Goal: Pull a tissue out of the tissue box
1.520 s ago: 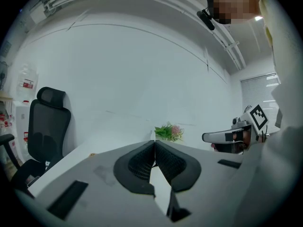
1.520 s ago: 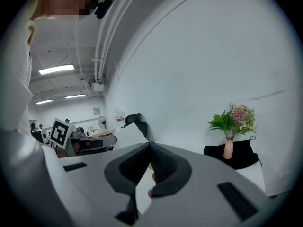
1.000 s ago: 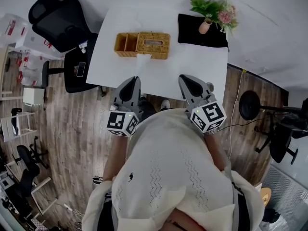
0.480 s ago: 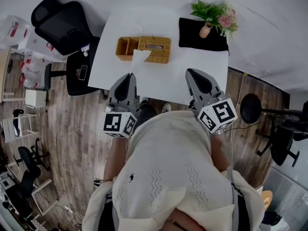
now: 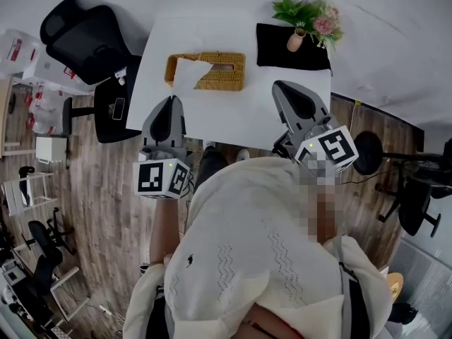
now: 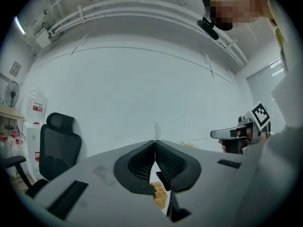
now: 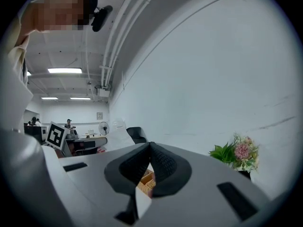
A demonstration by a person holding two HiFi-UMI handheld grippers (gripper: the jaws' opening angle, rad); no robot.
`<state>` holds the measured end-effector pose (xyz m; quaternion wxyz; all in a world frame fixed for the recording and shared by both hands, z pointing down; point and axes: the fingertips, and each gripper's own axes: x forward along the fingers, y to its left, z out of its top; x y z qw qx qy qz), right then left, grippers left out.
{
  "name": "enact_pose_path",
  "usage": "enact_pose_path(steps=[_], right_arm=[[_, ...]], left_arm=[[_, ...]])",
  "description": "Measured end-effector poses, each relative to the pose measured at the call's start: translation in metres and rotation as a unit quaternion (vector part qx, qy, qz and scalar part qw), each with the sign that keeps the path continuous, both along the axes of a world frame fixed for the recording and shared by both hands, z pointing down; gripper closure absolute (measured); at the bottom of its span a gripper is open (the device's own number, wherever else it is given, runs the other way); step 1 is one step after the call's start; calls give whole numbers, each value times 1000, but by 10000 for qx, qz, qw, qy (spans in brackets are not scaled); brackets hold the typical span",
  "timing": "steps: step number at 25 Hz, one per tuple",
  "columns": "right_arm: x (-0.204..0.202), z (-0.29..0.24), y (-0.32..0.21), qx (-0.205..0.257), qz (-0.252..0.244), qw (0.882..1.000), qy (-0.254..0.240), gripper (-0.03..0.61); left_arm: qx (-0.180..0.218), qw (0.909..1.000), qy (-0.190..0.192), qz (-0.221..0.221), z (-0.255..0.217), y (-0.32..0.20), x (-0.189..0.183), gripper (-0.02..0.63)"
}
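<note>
Left gripper (image 5: 171, 102), jaws pressing together at the tips and pinching the lower edge of the tissue (image 5: 185, 73); the sheet is standing up above the tips and, in the head view, is covering the left end of the wicker tissue box (image 5: 220, 70). Right gripper (image 5: 282, 87), jaws likewise meeting at the tips, carrying nothing and hovering over the near right part of the white table (image 5: 233, 115). The box is sitting toward the table's far side; to its right a black mat (image 5: 282, 54) is bearing a small vase (image 5: 294, 40) of flowers (image 5: 314, 16). A black office chair (image 5: 81, 37) is standing left of the table, over the wooden floor (image 5: 106, 182). The person's cream sweater (image 5: 261, 260) is filling the lower frame and hiding the forearms. Compared with a second ago, both grippers are appearing higher and wider apart, and the tissue, then lying at the box's front edge, is now sitting over the box's left end. The left gripper view is showing the closed jaws of its own gripper (image 6: 155, 143), a strip of wicker (image 6: 160, 195) in the gap beneath them, and the other gripper (image 6: 236, 134) at the right; the tissue itself is barely making itself out there against the white wall. The right gripper view, jaws (image 7: 150, 145) closed, is adding the flowers (image 7: 236, 152) from the side.
</note>
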<state>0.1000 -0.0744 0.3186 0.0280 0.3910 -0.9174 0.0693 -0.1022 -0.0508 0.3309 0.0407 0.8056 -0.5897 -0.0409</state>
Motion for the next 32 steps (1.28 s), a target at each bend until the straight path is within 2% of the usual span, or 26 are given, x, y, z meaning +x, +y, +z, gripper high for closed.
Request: enact_pose_path(steps=[7,32], right_arm=[[0,-19,-8,127,-53,9999,-50,577],[-22,-9,-4,83,-242,9995,165,578]], left_arm=[[99,9999,-63,1,-8,-5,-1,601],[-54,9998,8,166,6,1,8,601]])
